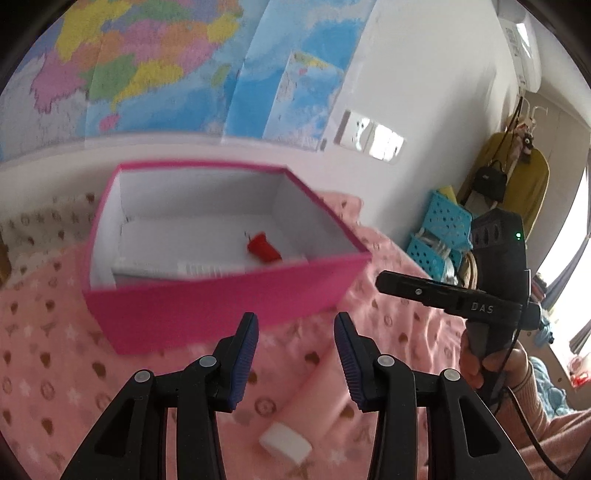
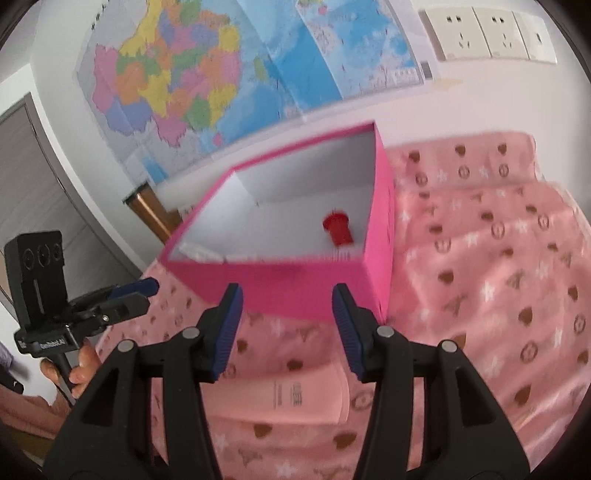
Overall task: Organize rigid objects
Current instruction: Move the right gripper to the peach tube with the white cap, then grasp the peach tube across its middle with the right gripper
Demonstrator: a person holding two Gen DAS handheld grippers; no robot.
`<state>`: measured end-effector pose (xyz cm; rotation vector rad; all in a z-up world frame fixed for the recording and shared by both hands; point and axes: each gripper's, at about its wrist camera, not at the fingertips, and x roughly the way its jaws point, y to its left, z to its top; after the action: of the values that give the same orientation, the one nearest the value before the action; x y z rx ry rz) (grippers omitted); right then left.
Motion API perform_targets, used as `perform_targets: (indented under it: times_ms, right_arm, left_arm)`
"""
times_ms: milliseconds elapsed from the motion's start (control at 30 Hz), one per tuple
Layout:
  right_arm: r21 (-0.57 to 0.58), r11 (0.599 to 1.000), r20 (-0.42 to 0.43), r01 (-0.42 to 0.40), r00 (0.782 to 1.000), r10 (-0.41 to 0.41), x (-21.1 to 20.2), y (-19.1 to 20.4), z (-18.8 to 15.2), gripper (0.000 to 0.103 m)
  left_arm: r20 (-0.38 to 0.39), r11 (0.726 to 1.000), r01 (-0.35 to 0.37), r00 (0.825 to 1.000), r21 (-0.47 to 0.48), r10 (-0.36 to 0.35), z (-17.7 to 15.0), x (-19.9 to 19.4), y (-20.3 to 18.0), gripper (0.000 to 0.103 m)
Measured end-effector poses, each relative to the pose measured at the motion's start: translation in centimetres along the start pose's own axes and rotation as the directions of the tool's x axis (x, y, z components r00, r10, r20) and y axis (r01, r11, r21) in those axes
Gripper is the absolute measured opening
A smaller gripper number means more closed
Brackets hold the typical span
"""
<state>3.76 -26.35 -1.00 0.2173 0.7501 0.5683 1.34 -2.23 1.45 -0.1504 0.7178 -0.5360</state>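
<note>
A pink box (image 1: 221, 306) with a white inside stands on the pink patterned blanket (image 1: 55, 362). In it lie a small red object (image 1: 263, 248) and a white tube (image 1: 177, 267). My left gripper (image 1: 295, 332) is open and empty in front of the box. A pink tube with a white cap (image 1: 284, 445) lies on the blanket below it. In the right wrist view the box (image 2: 295, 291), the red object (image 2: 338, 229) and the pink tube (image 2: 295, 395) show too. My right gripper (image 2: 286, 306) is open and empty, just above the tube.
A map (image 2: 207, 74) hangs on the wall behind the box. Wall sockets (image 2: 487, 33) are at the upper right. Blue baskets (image 1: 443, 229) and a coat stand are off to the right. The left gripper (image 2: 135, 290) shows at the left of the right wrist view.
</note>
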Motion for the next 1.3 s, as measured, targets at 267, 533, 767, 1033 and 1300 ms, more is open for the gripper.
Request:
perform_targets:
  times_ms: [267, 533, 767, 1033, 1300]
  right_arm:
    - [0.071, 0.997, -0.123, 0.034, 0.992, -0.025, 2.4, -2.2, -4.1, 0.052]
    - [0.084, 0.995, -0.137, 0.059, 0.989, -0.047, 2.5, -2.9, -5.2, 0.053]
    - [0.080, 0.995, -0.146, 0.060, 0.988, -0.048, 2.9, -3.0, -5.3, 0.053]
    - [0.059, 0.997, -0.168, 0.045, 0.985, -0.034, 3.9, -2.6, -5.2, 0.053]
    - [0.056, 0.997, -0.183, 0.051, 0.982, -0.040, 3.8, -2.3, -5.5, 0.053]
  left_arm:
    - [-0.120, 0.997, -0.013, 0.993, -0.072, 0.004, -4.8, 2.0, 0.2, 0.043]
    - [-0.161, 0.995, -0.033, 0.987, -0.095, 0.017, -6.7, 2.2, 0.2, 0.043]
    - [-0.184, 0.996, -0.034, 0.983, -0.087, 0.017, -7.2, 2.5, -0.1, 0.043]
    - [-0.216, 0.993, -0.043, 0.976, -0.110, 0.019, -8.1, 2.9, 0.2, 0.041]
    - [-0.213, 0.993, -0.070, 0.976, -0.090, 0.050, -7.7, 3.0, 0.2, 0.036]
